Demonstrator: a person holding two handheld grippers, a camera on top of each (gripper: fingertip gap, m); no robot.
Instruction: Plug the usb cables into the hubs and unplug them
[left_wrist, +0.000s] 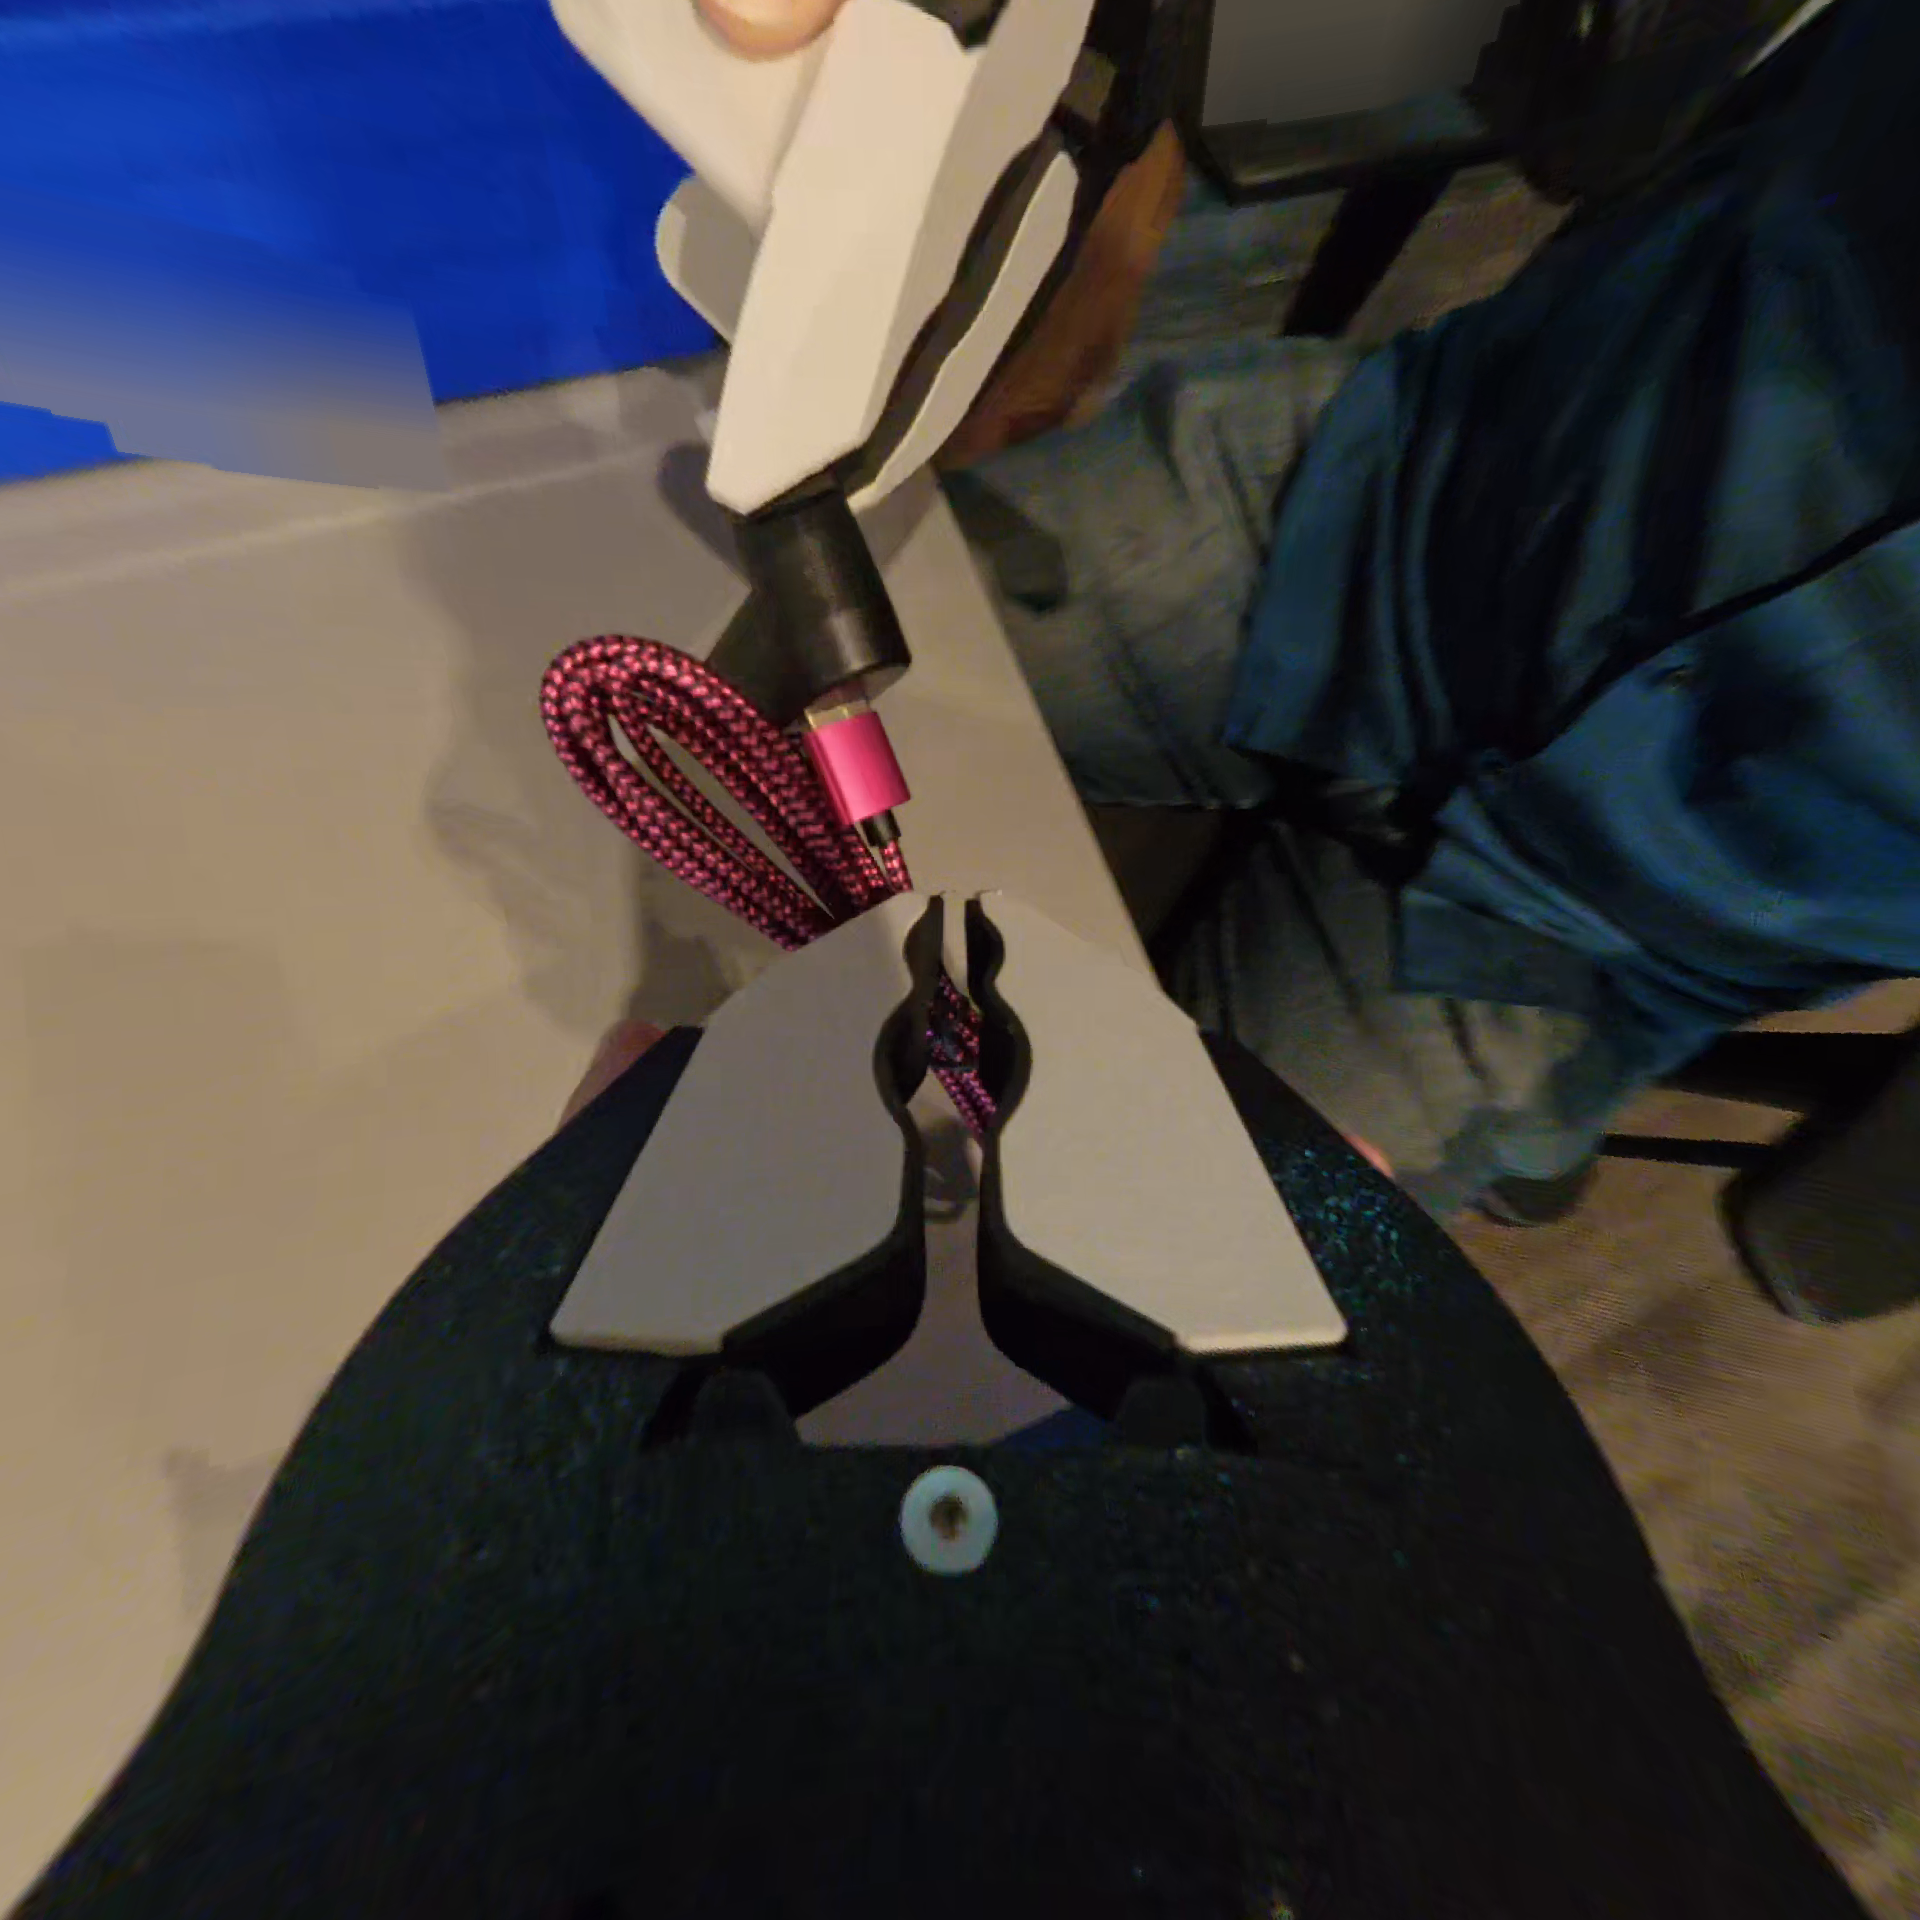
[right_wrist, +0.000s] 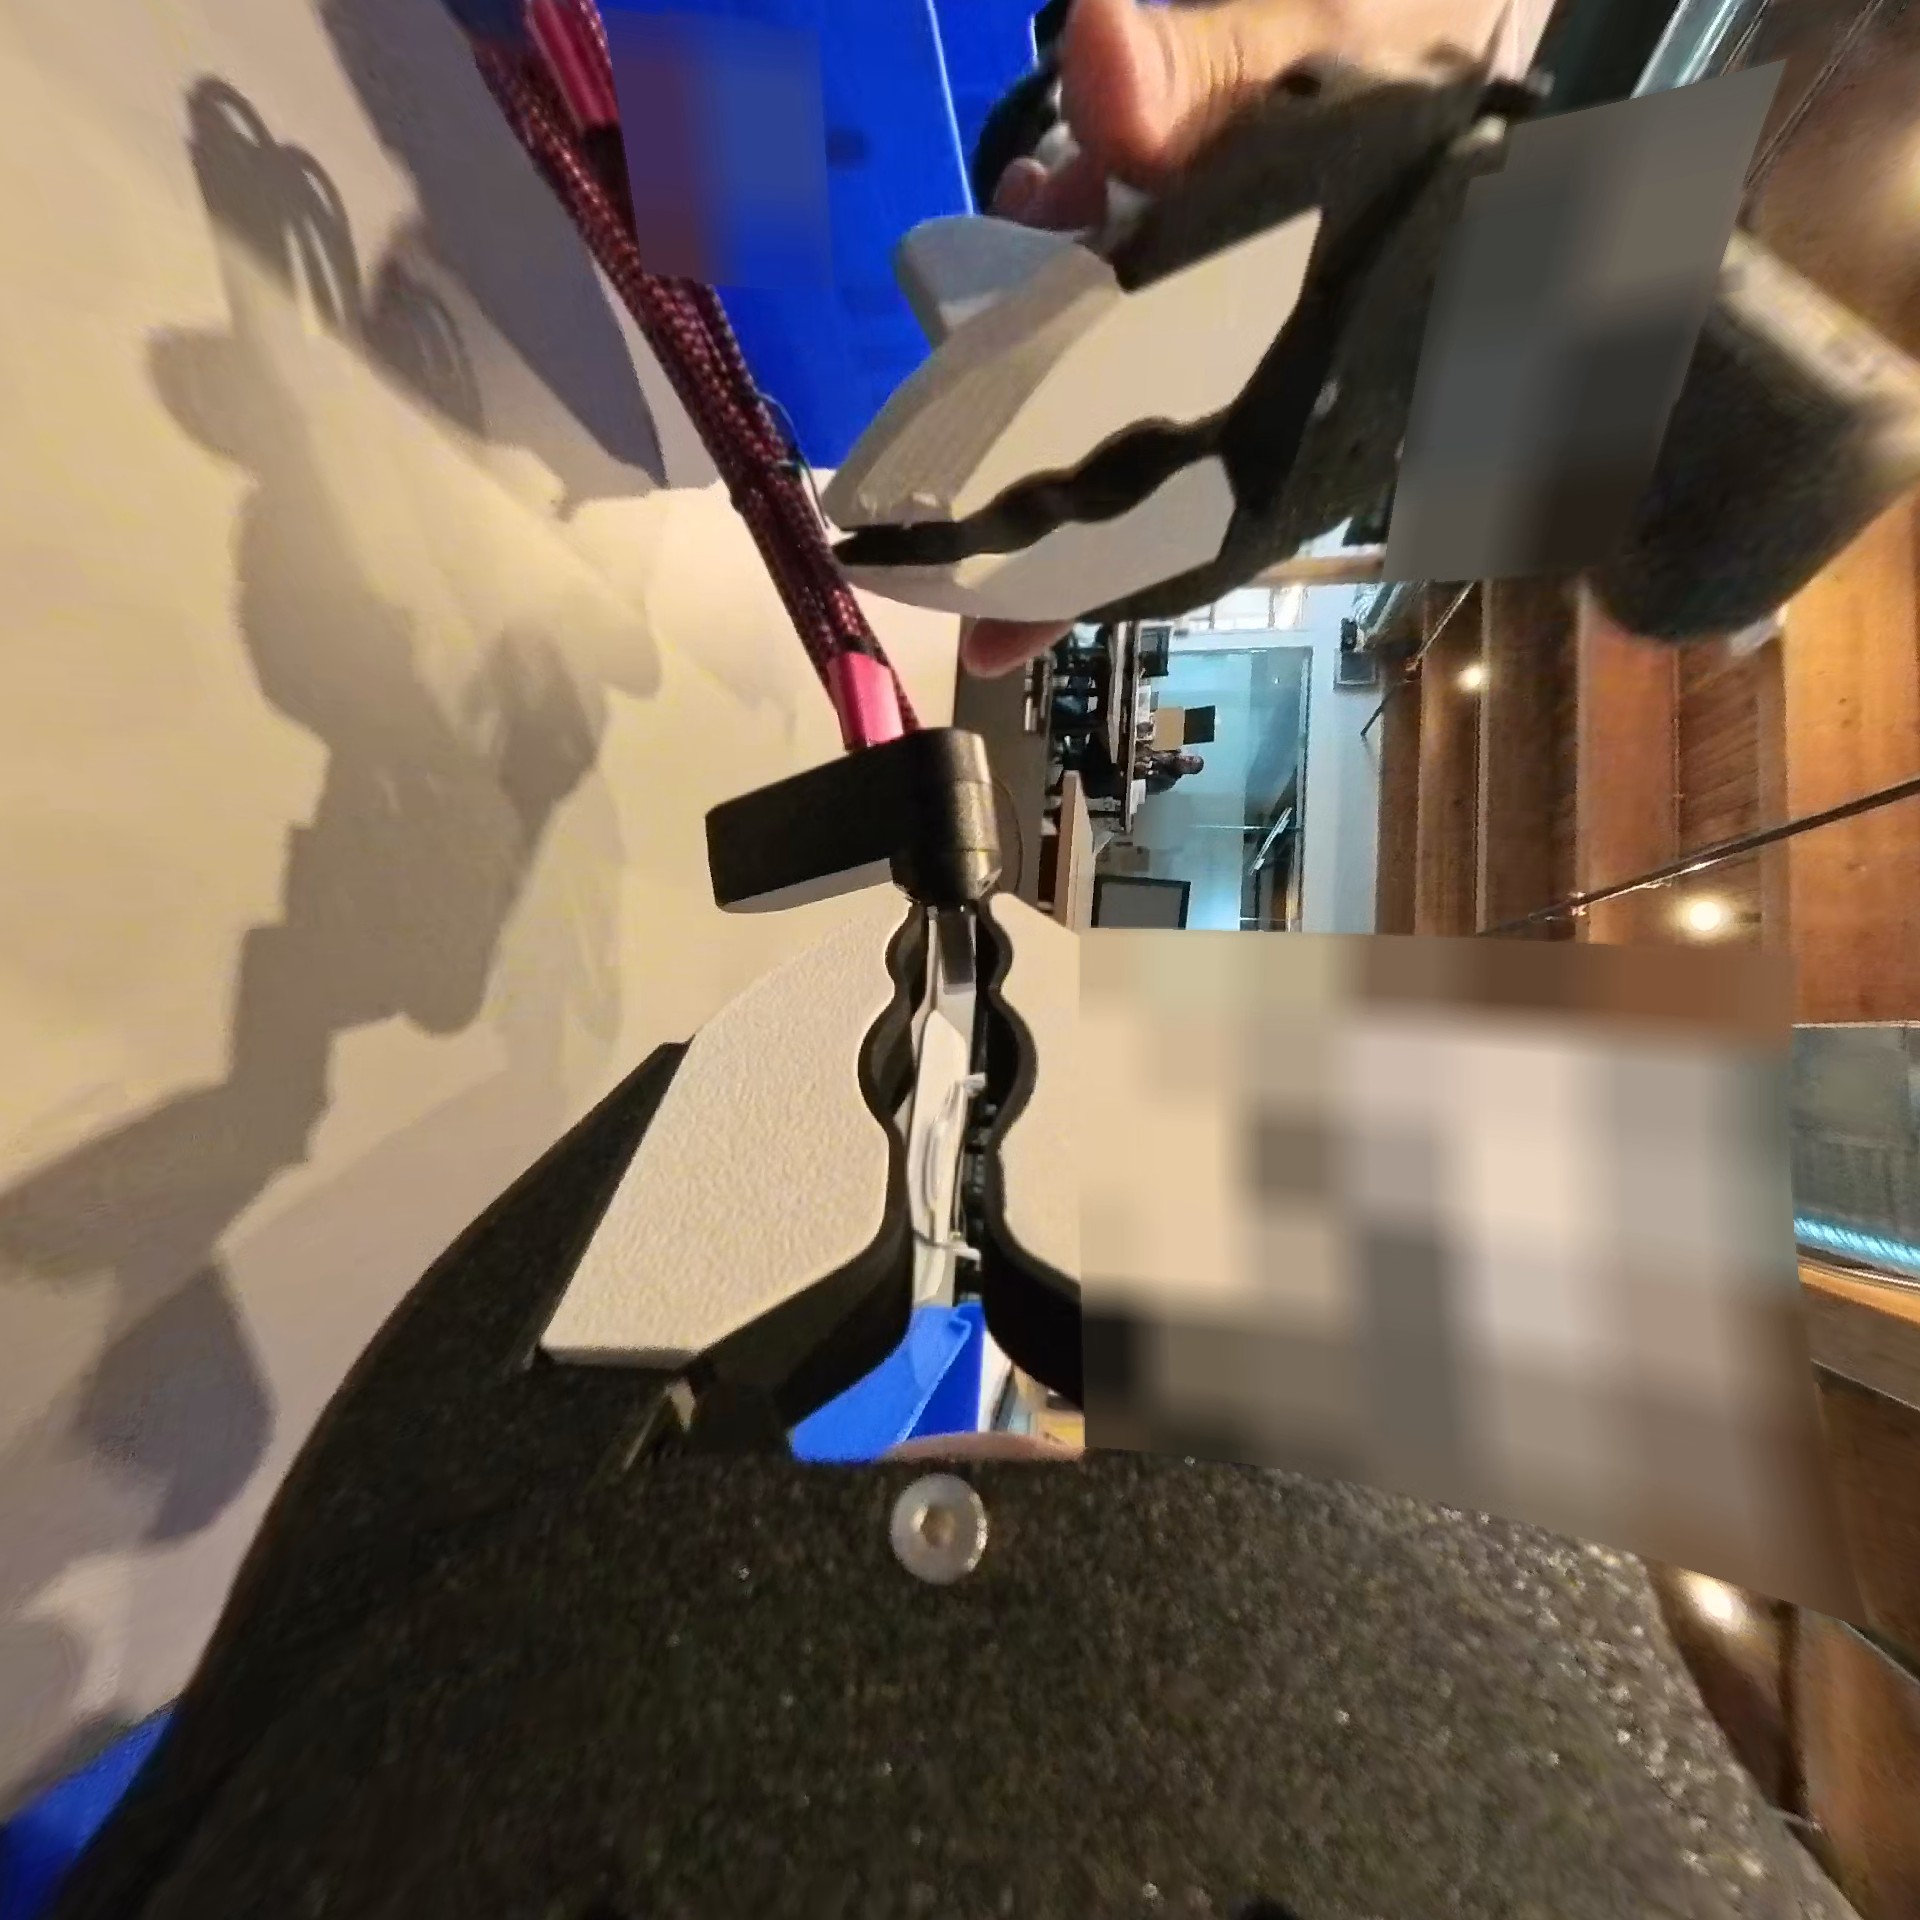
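Now the left hand-held gripper (left_wrist: 954, 914) is clamped on the magenta braided cable (left_wrist: 717, 769); the right hand-held gripper (right_wrist: 951, 920) grips the black hub (right_wrist: 831, 831) — plug (left_wrist: 860, 769) touching it — above the counter (left_wrist: 260, 831).

pink/black braided usb cable (left_wrist: 717, 769) is bunched into several loops, held off the pale table, w/ the bundle pinched at its lower end. its metallic pink plug (left_wrist: 857, 769) points up toward the black hub (left_wrist: 821, 603), tip right at the hub's lower face; a sliver of metal shows between them, so can't tell if fully seated. hub is a small matte black block w/ a flat arm off one side, tilted, held up in the air. in the right wrist view the hub (right_wrist: 852, 831) sits crosswise, the cable (right_wrist: 665, 312) running up and away from its far side.
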